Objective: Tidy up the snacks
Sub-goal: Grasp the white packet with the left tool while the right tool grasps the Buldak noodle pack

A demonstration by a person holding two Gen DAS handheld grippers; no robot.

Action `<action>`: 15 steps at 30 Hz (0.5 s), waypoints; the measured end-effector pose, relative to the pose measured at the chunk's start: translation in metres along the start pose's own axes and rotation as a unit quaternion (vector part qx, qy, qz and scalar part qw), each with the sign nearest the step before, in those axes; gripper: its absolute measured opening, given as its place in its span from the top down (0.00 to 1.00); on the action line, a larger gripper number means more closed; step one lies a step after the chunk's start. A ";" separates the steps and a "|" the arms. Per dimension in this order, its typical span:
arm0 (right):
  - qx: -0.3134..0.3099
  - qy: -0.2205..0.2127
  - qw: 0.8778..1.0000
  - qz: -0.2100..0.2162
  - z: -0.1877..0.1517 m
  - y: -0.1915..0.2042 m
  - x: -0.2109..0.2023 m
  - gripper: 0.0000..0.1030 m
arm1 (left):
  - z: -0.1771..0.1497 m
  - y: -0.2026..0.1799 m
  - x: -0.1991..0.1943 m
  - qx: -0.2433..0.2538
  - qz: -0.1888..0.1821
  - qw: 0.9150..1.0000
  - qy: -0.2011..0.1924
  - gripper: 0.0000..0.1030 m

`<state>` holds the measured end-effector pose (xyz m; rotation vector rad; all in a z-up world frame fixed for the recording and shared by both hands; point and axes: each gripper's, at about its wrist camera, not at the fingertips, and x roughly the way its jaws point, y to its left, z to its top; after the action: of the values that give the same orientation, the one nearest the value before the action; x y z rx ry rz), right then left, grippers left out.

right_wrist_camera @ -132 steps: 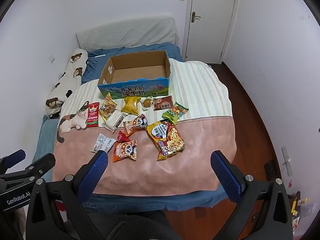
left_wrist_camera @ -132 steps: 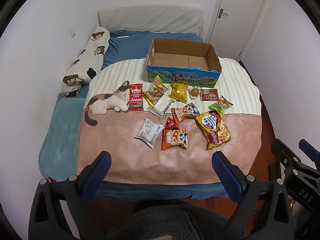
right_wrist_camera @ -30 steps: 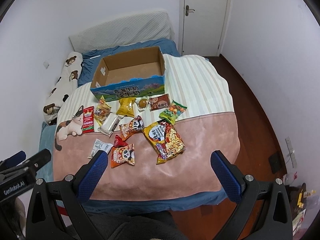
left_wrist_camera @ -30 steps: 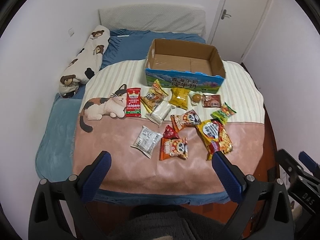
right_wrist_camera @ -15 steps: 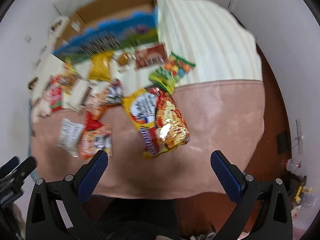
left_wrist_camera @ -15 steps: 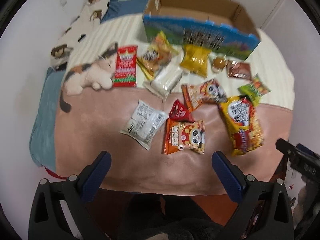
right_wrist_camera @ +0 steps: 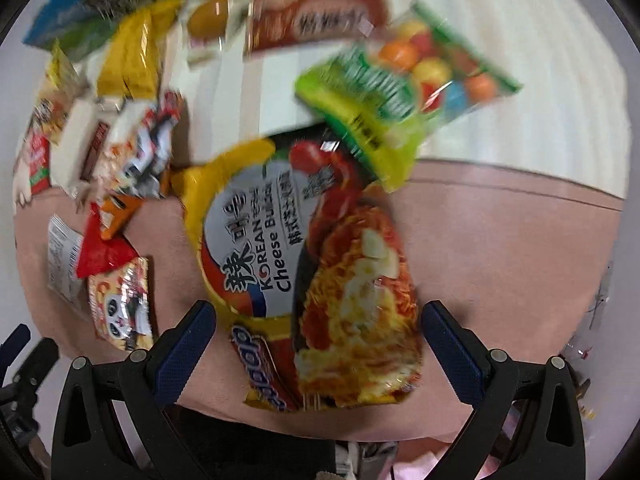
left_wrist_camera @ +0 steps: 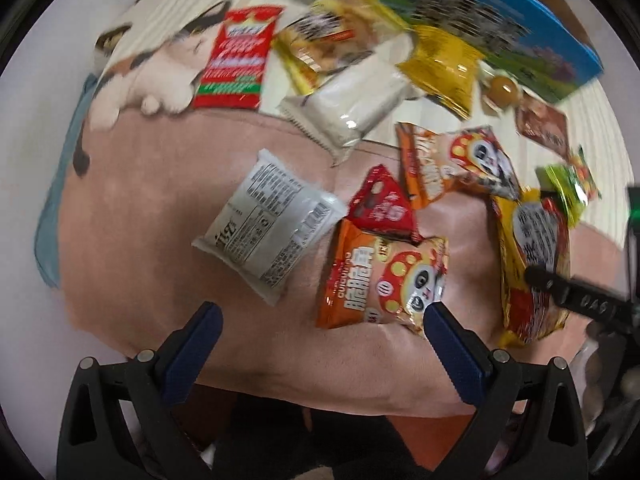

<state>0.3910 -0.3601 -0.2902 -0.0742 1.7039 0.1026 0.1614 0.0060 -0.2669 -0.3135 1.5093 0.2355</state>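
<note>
Several snack packets lie on the pink and cream blanket. My left gripper point(left_wrist_camera: 318, 312) is open, just short of an orange panda packet point(left_wrist_camera: 380, 280) and a white packet point(left_wrist_camera: 268, 220); a small red packet point(left_wrist_camera: 380, 208) lies above them. My right gripper point(right_wrist_camera: 318, 312) is open, its fingers either side of the near end of a large yellow Korean cheese noodle packet point(right_wrist_camera: 312, 264). A green candy bag point(right_wrist_camera: 400, 84) lies beyond it. The blue cardboard box point(left_wrist_camera: 500, 24) stands at the far side.
A cat plush point(left_wrist_camera: 152, 68) lies at the left by a red packet point(left_wrist_camera: 236, 60). A yellow packet point(left_wrist_camera: 444, 68), a brown packet point(right_wrist_camera: 316, 12) and a round egg-like snack point(right_wrist_camera: 210, 16) lie before the box. The blanket's near edge point(left_wrist_camera: 320, 376) drops off below both grippers.
Both grippers have dropped down and forward close to the snacks. The left now hovers over the white and panda packets, the right over the noodle packet. Both stay open.
</note>
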 end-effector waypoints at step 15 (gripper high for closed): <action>-0.028 0.019 0.999 -0.014 -0.016 0.050 0.061 0.00 | 0.048 0.038 0.038 0.028 0.089 0.996 -0.002 0.00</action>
<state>0.3617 -0.3119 -0.3468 -0.1421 1.7370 0.1298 0.1957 0.0565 -0.3053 -0.1334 1.5377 0.3332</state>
